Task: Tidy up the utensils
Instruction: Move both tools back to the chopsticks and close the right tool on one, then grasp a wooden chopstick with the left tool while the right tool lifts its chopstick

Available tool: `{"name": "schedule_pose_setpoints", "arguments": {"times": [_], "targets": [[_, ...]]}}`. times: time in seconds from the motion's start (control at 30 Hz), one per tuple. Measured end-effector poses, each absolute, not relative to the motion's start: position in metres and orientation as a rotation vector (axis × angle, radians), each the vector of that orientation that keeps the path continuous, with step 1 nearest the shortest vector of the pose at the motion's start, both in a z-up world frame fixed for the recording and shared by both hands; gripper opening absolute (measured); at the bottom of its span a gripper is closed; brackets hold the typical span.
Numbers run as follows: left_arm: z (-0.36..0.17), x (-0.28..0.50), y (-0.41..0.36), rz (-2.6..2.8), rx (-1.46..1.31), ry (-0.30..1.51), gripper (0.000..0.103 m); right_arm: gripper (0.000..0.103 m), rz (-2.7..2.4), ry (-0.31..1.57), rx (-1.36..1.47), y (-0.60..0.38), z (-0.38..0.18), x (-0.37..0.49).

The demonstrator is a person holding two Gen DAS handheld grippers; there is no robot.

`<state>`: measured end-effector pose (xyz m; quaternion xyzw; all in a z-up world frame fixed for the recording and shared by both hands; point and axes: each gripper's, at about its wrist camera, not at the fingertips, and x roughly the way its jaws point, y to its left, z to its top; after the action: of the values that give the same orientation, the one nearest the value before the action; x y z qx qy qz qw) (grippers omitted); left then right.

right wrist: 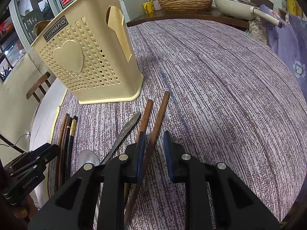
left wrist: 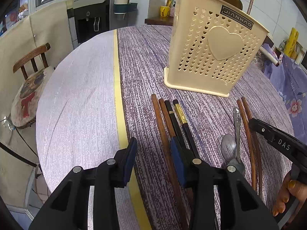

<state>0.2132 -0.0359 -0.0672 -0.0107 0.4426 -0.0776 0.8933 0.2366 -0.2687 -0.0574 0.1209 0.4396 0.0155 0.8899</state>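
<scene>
A cream utensil holder (left wrist: pixel 213 44) with heart-shaped holes stands upright on the table; it also shows in the right wrist view (right wrist: pixel 90 57). In front of it lie brown chopsticks (left wrist: pixel 163 126), black chopsticks (left wrist: pixel 180 122), a metal spoon (left wrist: pixel 233 140) and a second brown pair (left wrist: pixel 249 134). My left gripper (left wrist: pixel 154 160) is open, with one brown chopstick of the left group between its fingers. My right gripper (right wrist: pixel 154 153) is open, straddling one brown chopstick (right wrist: pixel 153 140); the other (right wrist: pixel 144 118) lies just outside its left finger. The spoon (right wrist: pixel 122 134) lies to the left.
The round table (left wrist: pixel 76 105) has a purple patterned cloth with a yellow stripe. A wooden chair (left wrist: pixel 30 61) stands at the left edge. A woven basket (right wrist: pixel 185 1) and a white pan (right wrist: pixel 236 7) sit on a shelf behind. A flowered cloth (left wrist: pixel 287 88) lies at the right.
</scene>
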Motion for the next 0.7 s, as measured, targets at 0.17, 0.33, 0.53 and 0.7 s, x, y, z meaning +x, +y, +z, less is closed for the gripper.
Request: {"name": "schedule_pose_setpoints", "arguments": {"times": [0.17,0.33,0.53,0.7], "targets": [[-0.068,0.224,-0.045,-0.147,0.026,0.918,0.029,0.015,0.020,0.914,0.245,-0.270,-0.058,0.242],[-0.068,0.235,-0.054,-0.132,0.068,0.919,0.025,0.013,0.005,0.913,0.250,-0.271,-0.058,0.253],[-0.069,0.242,-0.058,-0.117,0.088,0.914,0.018,0.011,-0.024,0.908,0.229,-0.267,-0.058,0.261],[-0.068,0.245,-0.055,-0.107,0.069,0.917,0.010,0.011,-0.025,0.901,0.234,-0.268,-0.058,0.260]]}}
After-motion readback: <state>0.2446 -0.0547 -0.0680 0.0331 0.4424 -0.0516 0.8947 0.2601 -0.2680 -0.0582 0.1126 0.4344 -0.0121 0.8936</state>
